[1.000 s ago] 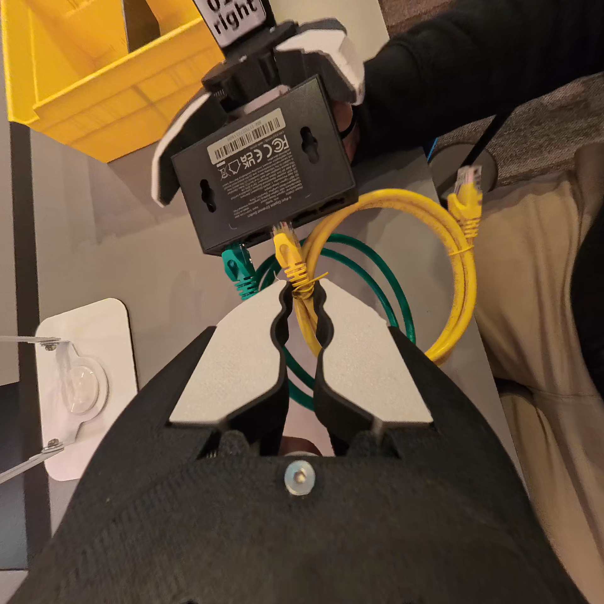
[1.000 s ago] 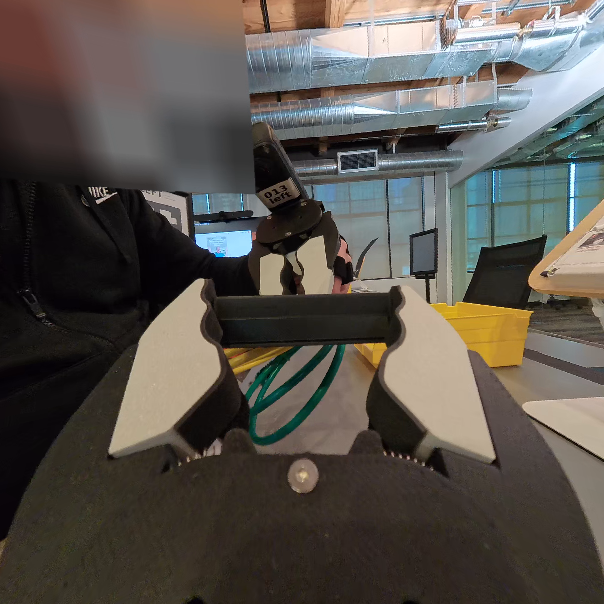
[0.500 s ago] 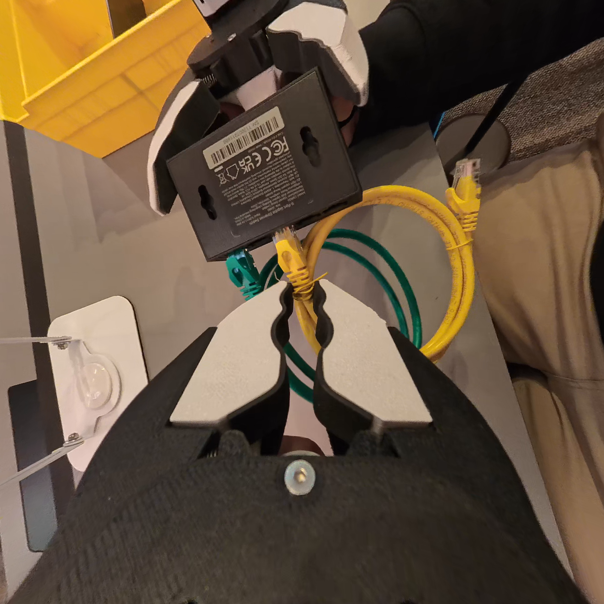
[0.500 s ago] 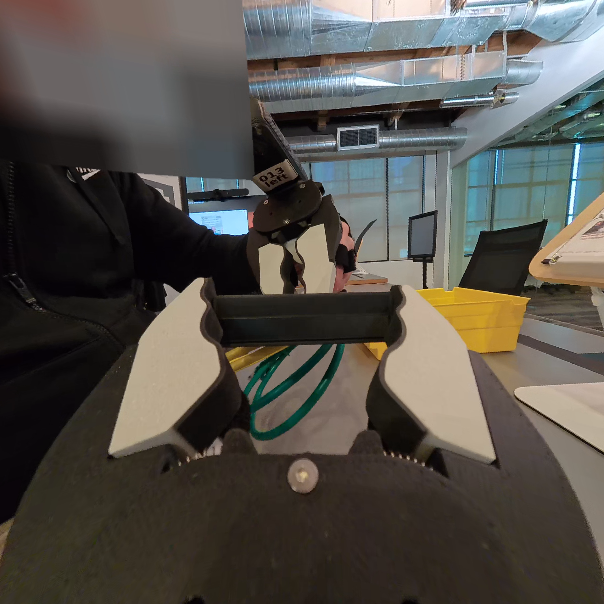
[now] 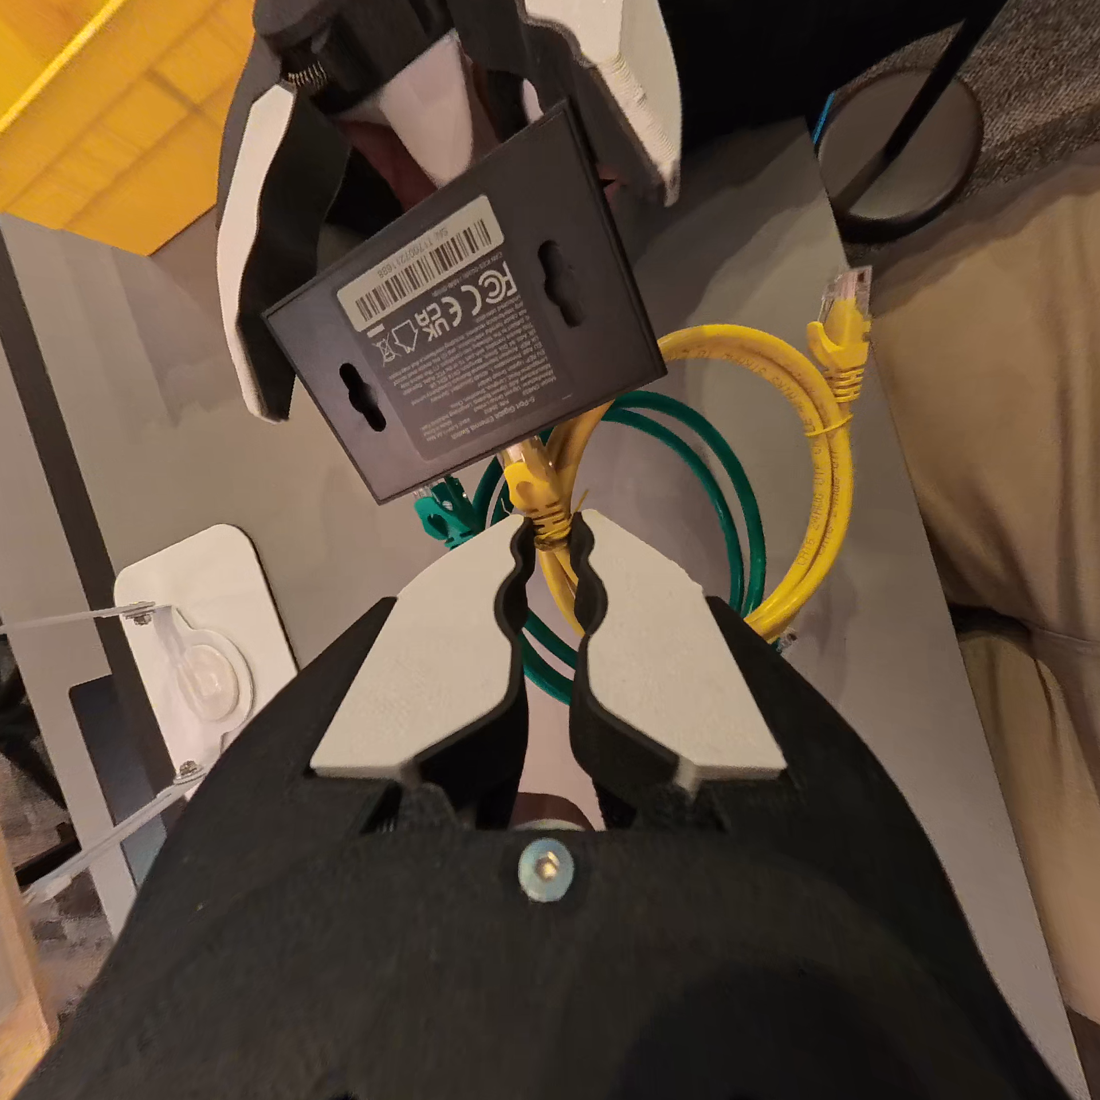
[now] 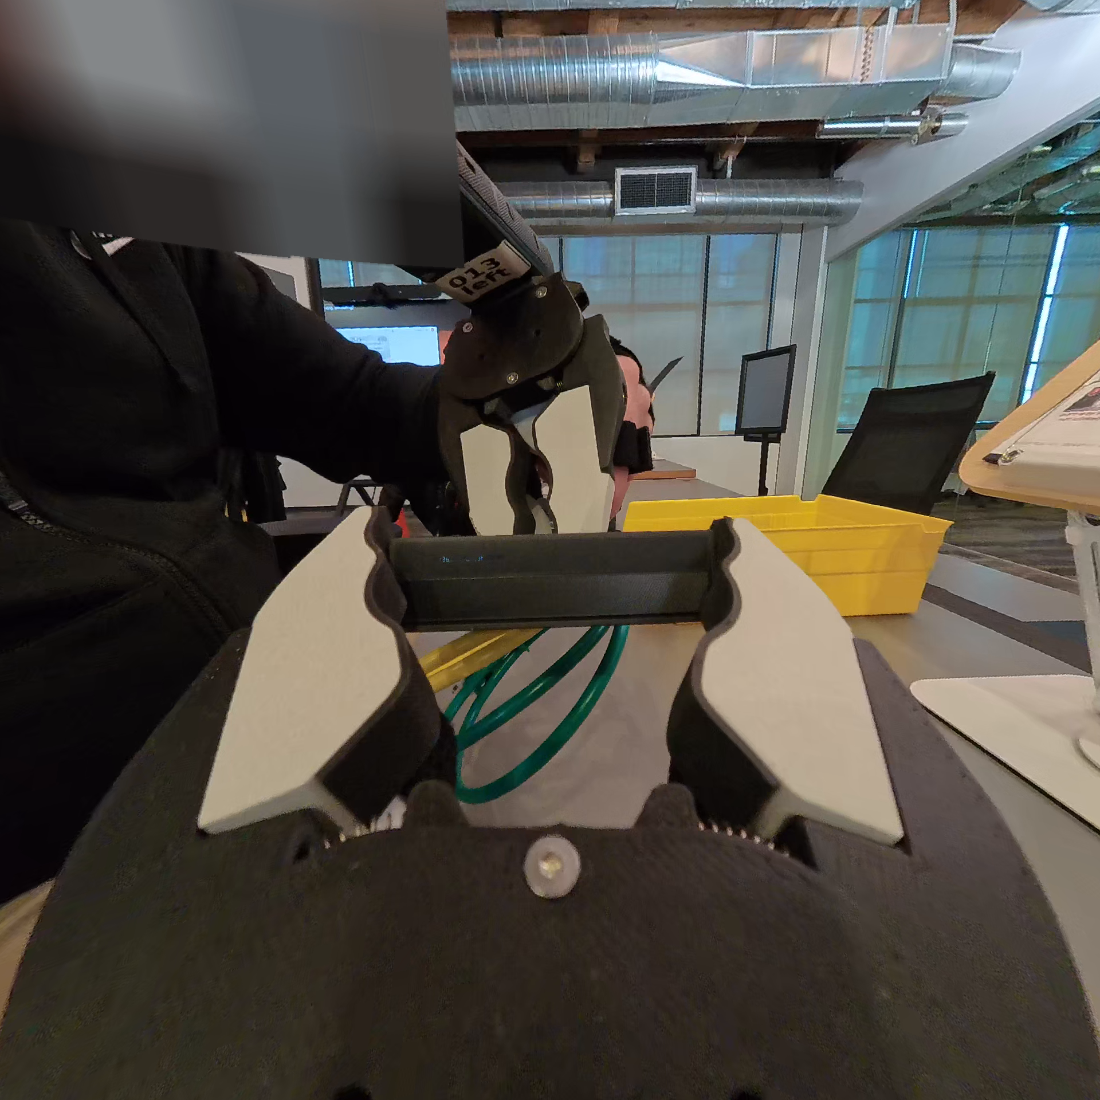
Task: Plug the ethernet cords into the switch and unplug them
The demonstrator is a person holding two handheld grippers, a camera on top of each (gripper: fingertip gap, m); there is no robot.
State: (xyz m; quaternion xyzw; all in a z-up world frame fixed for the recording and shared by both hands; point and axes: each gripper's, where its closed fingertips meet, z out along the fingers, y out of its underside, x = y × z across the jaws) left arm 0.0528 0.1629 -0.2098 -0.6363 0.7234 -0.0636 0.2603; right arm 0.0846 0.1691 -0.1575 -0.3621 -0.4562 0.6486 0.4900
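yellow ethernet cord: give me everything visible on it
The yellow ethernet cord is a glossy coiled cable bound with thin yellow ties. The left gripper is shut on it just behind one booted plug, which sits at the switch port edge. Its other clear-tipped plug hangs free. The green cord loops alongside.

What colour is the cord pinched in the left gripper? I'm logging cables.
Yellow cord, clearest in the left wrist view, held by the left gripper.
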